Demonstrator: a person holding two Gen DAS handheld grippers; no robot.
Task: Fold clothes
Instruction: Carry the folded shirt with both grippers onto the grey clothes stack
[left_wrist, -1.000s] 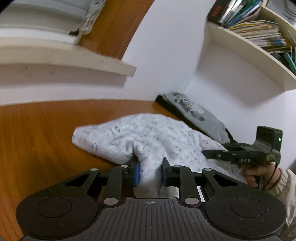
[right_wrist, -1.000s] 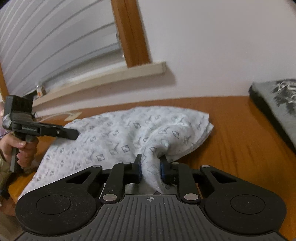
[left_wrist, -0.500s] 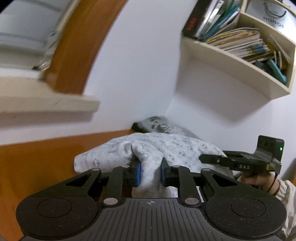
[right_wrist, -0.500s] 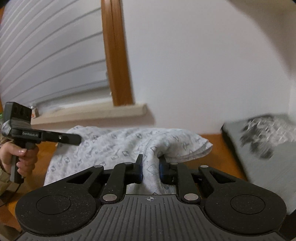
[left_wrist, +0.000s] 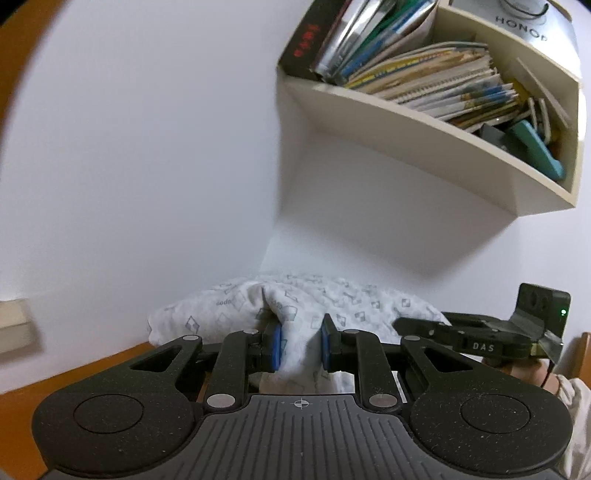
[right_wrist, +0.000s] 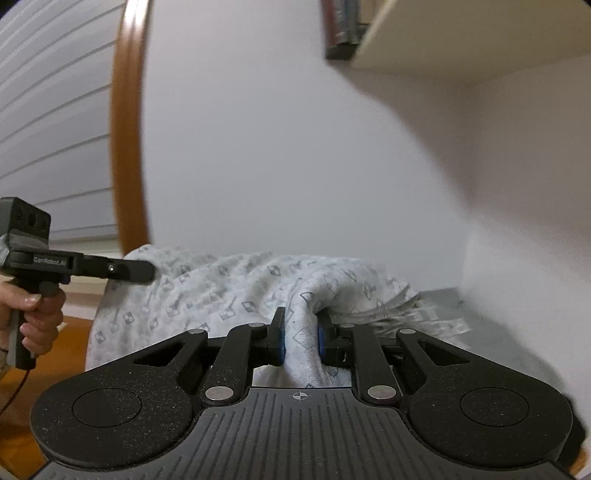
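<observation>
Nearest the left wrist camera, the left hand-held gripper (left_wrist: 301, 349) is clamped on a bunched ridge of the white patterned garment (left_wrist: 332, 299), the blue pads pressing cloth from both sides. In the right wrist view the right hand-held gripper (right_wrist: 301, 341) is likewise closed on a pinched fold of the same garment, cloth filling the gap between its jaws. Each gripper shows in the other's view, gripped by a hand (right_wrist: 35, 314), so the two hold the garment at points apart along one edge.

The garment is raised, draping between the two grips, with its lower part trailing toward the wooden tabletop (left_wrist: 74, 373). Just beyond it a grey folded garment (right_wrist: 439, 314) lies blurred on the tabletop. Farther off stand the white wall, a window frame (right_wrist: 127, 122) and a wall shelf (left_wrist: 424, 136) stacked with books.

The step in hand looks like the carry-over of a fold: the held edge is lifted to be brought across. Next, both grips should travel together, keeping the edge taut and level, then lower it onto the opposite edge before letting go.
</observation>
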